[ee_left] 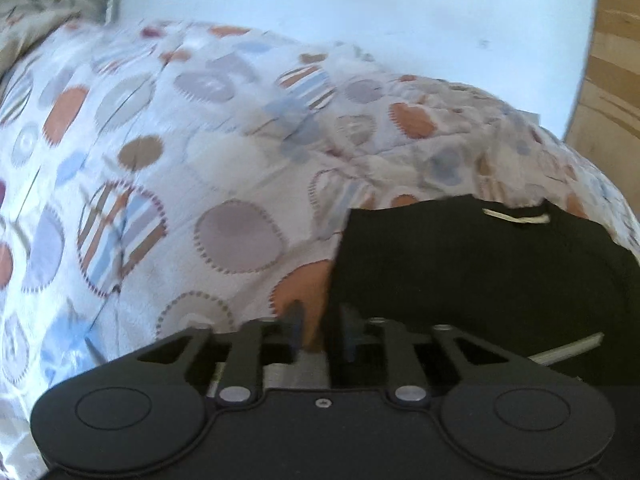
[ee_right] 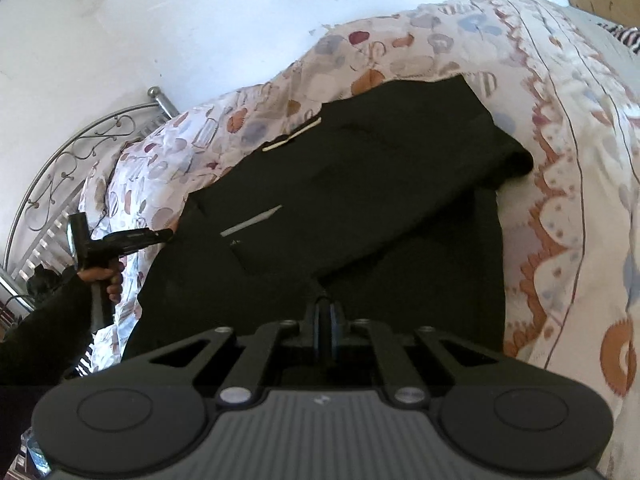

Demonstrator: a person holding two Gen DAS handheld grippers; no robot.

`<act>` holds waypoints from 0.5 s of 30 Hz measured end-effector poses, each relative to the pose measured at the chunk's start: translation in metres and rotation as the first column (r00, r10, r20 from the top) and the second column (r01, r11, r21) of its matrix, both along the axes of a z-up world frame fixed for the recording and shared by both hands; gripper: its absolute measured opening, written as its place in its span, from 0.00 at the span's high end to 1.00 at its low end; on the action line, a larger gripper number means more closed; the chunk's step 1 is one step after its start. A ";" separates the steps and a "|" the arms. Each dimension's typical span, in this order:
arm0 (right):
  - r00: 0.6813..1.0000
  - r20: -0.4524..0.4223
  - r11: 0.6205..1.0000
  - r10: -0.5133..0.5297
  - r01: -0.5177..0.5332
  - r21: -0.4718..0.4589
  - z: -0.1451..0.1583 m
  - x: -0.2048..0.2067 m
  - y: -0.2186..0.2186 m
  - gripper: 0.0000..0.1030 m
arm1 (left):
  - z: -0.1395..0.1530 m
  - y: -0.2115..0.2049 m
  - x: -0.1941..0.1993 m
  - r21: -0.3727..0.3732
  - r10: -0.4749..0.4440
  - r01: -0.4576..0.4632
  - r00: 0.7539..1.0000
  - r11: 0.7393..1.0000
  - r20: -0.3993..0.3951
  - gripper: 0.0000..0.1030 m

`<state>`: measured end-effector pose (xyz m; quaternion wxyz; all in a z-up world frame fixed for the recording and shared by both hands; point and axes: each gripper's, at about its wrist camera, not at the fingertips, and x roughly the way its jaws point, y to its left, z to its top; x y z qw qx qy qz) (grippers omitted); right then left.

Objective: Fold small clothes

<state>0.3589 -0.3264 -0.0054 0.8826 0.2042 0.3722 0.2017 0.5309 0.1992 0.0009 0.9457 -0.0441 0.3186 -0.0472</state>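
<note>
A black garment (ee_right: 360, 184) lies partly folded on a patterned bedspread (ee_right: 560, 160). It has a cream neck label (ee_right: 292, 136) and a white tag (ee_right: 252, 222). My right gripper (ee_right: 328, 312) is shut on a fold of the black cloth at its near edge. My left gripper (ee_left: 320, 320) is open, its jaws a little apart at the garment's left edge (ee_left: 460, 264), one finger over the bedspread (ee_left: 160, 160). The left gripper also shows in the right wrist view (ee_right: 160, 236), held by a hand at the garment's left side.
A metal bed frame (ee_right: 60, 168) with scrollwork stands at the left against a white wall (ee_right: 160, 20). A wooden surface (ee_left: 608, 80) shows at the far right beyond the bed. A striped item (ee_right: 624, 36) lies at the top right.
</note>
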 end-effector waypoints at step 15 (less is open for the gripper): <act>1.000 0.018 1.000 -0.018 0.018 -0.007 0.001 0.000 0.000 0.88 | -0.024 -0.037 -0.001 0.232 -0.021 0.033 0.998 0.972 -0.053 0.96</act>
